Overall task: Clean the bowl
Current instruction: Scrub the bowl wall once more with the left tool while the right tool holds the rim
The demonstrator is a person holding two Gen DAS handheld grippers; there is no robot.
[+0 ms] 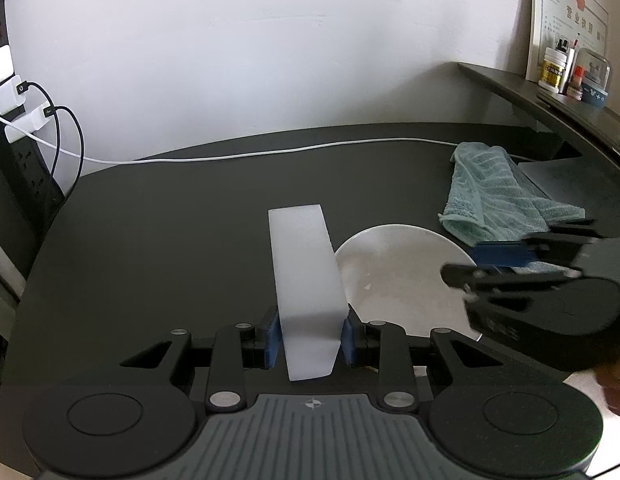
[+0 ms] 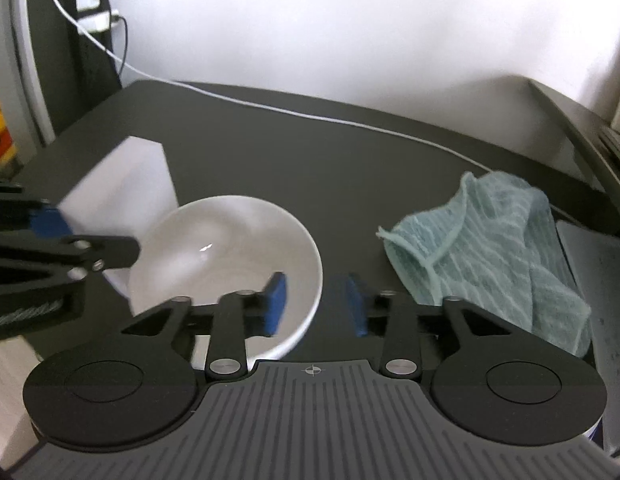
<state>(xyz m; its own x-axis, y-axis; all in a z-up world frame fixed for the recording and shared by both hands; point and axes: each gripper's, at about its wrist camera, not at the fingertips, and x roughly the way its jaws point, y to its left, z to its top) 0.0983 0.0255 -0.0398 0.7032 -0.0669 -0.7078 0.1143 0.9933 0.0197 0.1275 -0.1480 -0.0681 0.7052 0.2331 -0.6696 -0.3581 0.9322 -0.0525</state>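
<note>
Half the bowl behind tong-held sponge.

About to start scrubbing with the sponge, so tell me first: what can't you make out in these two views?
- Bowl near rim: both views, hidden behind the gripper bodies.
- Dirt inside the bowl: glare and blur, cannot tell.
- Right gripper on the rim: right wrist view, pads straddle it; contact unclear.
- Sponge far end: left wrist view, touching desk or bowl unclear.
- Towel near corner: left wrist view, behind the right gripper.
</note>
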